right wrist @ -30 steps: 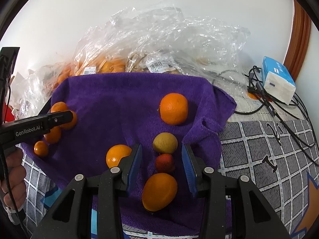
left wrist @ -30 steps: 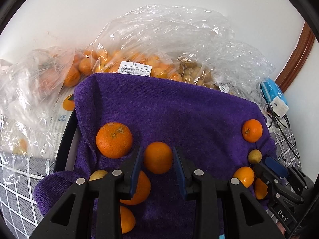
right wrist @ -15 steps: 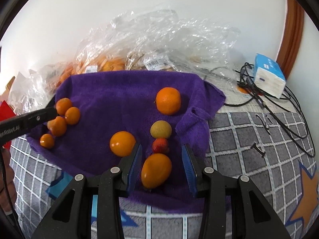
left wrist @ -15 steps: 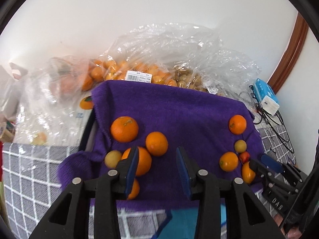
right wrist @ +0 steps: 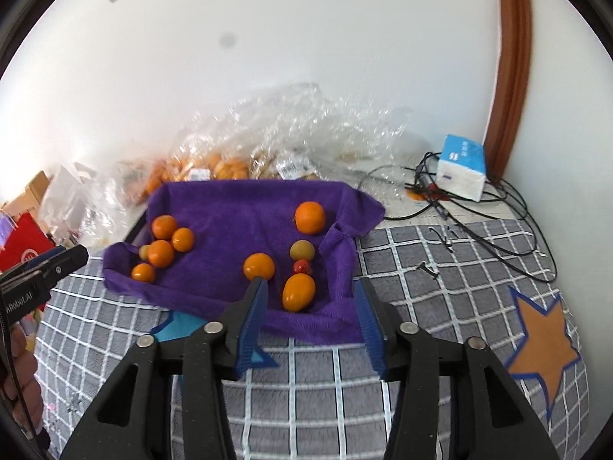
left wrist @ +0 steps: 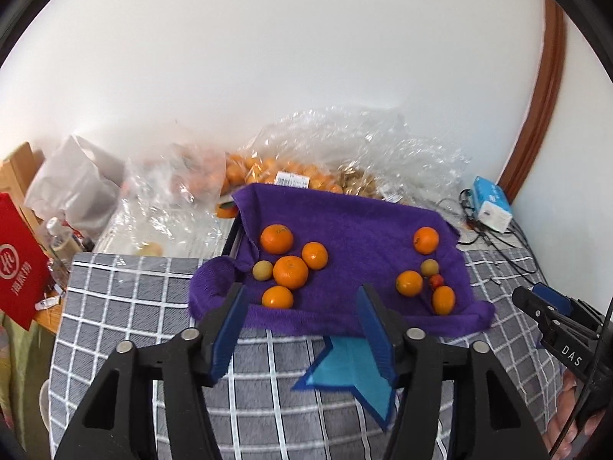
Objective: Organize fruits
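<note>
My left gripper [left wrist: 300,329] stands wide apart with nothing between its blue pads, hovering over the grey checked blanket [left wrist: 115,318]. Just ahead of its tips lies the purple towel [left wrist: 356,222]. Ahead and slightly left of that gripper sits a cluster of four oranges [left wrist: 290,271] with a small yellowish fruit [left wrist: 261,270] touching it. My right gripper [right wrist: 310,318] is equally wide and empty, its tips reaching the towel's near edge. Between and just beyond its fingers lies an oval orange fruit [right wrist: 298,291]; beyond that a small red fruit [right wrist: 302,267], a yellow-green fruit [right wrist: 302,250] and a round orange [right wrist: 309,217] run away from me in a line. Another orange [right wrist: 259,266] sits just past my right gripper's left fingertip [right wrist: 257,287]. Clear plastic bags [right wrist: 291,142] of fruit are heaped behind the towel, by the wall.
</note>
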The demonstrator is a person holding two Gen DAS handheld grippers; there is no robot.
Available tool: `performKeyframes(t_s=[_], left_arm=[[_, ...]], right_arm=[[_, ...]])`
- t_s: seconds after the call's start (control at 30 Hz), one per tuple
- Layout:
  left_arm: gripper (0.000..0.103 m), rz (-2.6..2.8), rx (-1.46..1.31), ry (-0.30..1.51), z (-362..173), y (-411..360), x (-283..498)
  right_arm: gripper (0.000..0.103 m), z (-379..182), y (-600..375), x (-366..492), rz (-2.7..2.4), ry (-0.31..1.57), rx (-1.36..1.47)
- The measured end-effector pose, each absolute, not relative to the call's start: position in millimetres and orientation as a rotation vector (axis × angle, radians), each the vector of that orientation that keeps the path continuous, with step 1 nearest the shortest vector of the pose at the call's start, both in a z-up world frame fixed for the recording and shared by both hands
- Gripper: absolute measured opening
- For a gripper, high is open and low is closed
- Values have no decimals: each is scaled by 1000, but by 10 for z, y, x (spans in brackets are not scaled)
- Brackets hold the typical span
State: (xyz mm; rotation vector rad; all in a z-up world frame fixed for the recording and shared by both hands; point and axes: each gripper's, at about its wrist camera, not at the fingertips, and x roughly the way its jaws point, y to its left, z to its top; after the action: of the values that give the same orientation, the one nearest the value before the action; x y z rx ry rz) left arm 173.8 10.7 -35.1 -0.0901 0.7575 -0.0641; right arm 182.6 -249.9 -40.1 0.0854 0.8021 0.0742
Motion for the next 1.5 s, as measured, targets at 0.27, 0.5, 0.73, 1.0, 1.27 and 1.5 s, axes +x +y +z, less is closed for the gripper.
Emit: performKeyframes(t_s=[0.27,0.5,0.73,1.0,1.27,1.5], left_arm=[[72,-69,-41,673,-108,42,1113],[82,-58,5,613,-5,-75,715],[87,-53,-17,607,-66,-128,498],[87,-35,-40,576,-65,-83,318],[87,-36,-35,565,-38,-105,266],[87,-35,-33,561,-14,-134,246]], right_arm=[[88,-168,-2554,1254,37,720,85],[97,-71,-2595,818,22,666,72],[97,-94,-2607,528,-4,664,48],[97,-85,-2618,349,-13,653,47],[97,-47,-2651,296,-16,646,57],[97,-31,-2661,282,-21,645,56]])
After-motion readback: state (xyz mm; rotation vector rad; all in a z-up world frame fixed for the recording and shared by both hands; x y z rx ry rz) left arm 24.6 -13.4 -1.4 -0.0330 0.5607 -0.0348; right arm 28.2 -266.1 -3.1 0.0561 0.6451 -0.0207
